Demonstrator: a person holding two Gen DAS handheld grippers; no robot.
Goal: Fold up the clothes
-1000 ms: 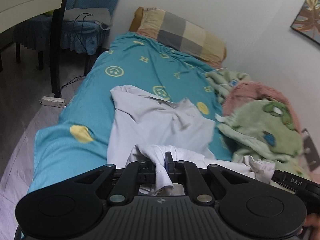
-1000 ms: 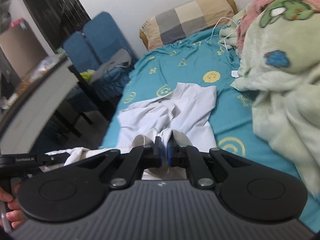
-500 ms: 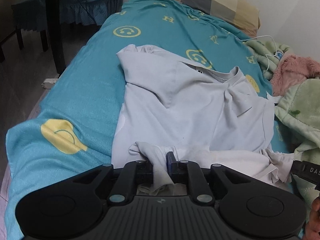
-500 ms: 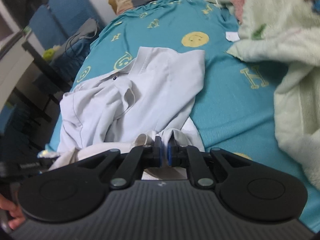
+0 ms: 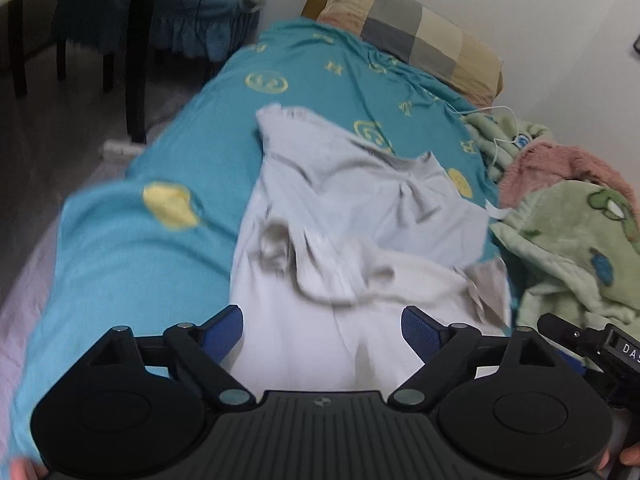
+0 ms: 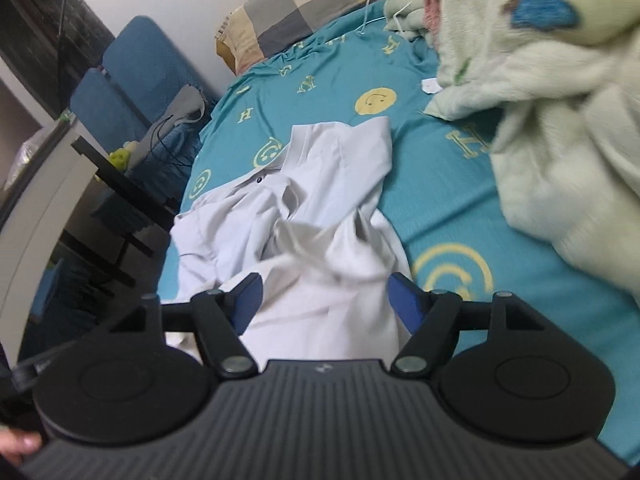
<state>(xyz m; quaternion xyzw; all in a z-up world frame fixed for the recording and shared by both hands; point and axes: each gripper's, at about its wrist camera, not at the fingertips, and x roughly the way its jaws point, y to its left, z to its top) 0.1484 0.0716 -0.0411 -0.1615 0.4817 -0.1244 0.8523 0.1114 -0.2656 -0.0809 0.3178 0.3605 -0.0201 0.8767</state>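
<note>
The pale grey-white cotton polo shirt lies rumpled on the teal bedsheet with yellow smiley faces, its hem bunched nearest the cameras. The left gripper is opening, its blue pads clear of the cloth below them. The right gripper is opening too, gripping nothing. At two o'clock lies a fuzzy green blanket; at twelve, a checked pillow.

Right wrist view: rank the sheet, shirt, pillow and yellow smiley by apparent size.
1. Sheet
2. Shirt
3. Pillow, though farthest away, so unsure
4. Yellow smiley
</note>
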